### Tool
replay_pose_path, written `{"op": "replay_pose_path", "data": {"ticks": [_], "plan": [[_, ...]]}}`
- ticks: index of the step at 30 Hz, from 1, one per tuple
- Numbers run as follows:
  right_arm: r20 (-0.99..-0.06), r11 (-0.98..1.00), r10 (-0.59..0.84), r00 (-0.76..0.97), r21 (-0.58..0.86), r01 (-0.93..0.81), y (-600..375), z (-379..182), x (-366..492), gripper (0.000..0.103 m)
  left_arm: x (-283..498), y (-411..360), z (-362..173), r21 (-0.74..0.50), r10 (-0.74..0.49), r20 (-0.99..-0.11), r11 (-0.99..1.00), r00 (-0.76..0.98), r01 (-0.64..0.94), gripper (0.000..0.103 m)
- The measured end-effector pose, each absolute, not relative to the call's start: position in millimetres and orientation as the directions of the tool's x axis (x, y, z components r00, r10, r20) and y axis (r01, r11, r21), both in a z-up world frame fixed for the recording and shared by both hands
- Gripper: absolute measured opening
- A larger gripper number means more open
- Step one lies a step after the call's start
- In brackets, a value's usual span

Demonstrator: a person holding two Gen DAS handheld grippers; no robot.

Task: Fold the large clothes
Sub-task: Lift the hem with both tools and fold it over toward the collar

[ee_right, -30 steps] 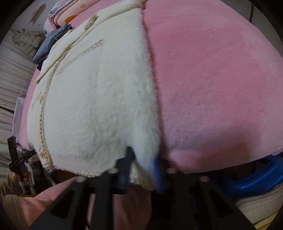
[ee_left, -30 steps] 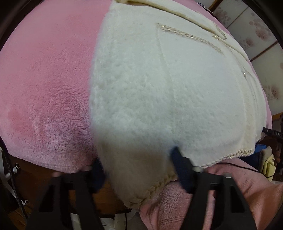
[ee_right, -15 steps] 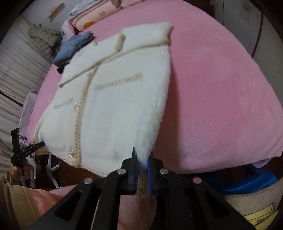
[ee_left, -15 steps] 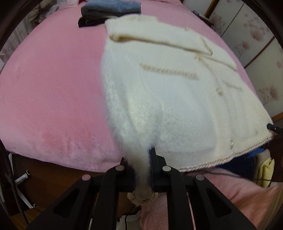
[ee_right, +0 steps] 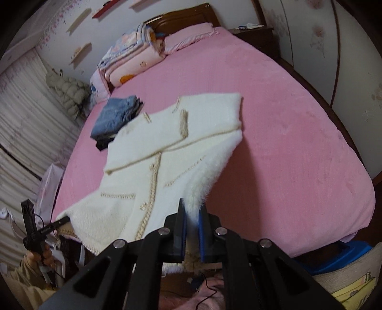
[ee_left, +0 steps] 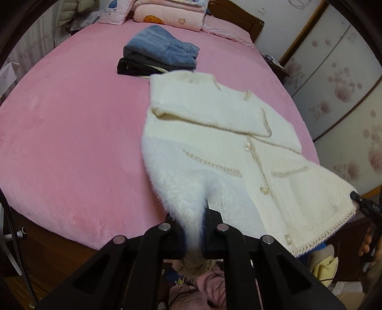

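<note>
left wrist: over bed's foot, angled down | right wrist: likewise | shared: cardigan (ee_left: pixel 214 152) (ee_right: pixel 152 167), bed (ee_left: pixel 71 133) (ee_right: pixel 286 133)

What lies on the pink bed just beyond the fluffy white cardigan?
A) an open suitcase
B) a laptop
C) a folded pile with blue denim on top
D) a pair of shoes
C: a folded stack topped by blue denim sits on the pink bed past the far end of the white cardigan.

A home bedroom: pink bed (ee_right: pixel 274 133), wooden headboard (ee_right: pixel 186 18), stacked quilts (ee_right: pixel 133 57), folded jeans (ee_left: pixel 162 47).
</note>
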State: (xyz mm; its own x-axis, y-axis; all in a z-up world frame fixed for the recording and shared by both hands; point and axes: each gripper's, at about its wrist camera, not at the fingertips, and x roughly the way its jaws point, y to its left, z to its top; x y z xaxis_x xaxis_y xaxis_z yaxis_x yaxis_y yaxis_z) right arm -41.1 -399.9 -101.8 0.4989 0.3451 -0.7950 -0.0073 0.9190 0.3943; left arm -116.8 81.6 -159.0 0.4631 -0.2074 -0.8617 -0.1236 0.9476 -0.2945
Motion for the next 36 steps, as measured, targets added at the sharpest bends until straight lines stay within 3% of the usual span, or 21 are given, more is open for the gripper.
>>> {"op": "replay_pose_path", "data": {"ticks": [14, 23, 36], "plan": [[-0.766, 0.908, 0.331, 0.551, 0.418, 0.036, -399, -92, -6, 0.007, -56, 88, -155, -0.324, -0.210, -0.863, 0.928, 0.460, -0.184, 0.005], [-0.755, 0.898, 0.359, 0.548, 0.440, 0.019, -403, -90, 80, 0.007, 35, 97, -159, -0.340, -0.175, -0.873, 0.888, 0.455, -0.311, 0.005], [-0.833, 0.947, 0.277, 0.479, 0.321, 0.011, -401, -146, 235, 0.007, 165, 101, -211, -0.181, -0.005, -0.935, 0.868, 0.355, -0.463, 0.005]]}}
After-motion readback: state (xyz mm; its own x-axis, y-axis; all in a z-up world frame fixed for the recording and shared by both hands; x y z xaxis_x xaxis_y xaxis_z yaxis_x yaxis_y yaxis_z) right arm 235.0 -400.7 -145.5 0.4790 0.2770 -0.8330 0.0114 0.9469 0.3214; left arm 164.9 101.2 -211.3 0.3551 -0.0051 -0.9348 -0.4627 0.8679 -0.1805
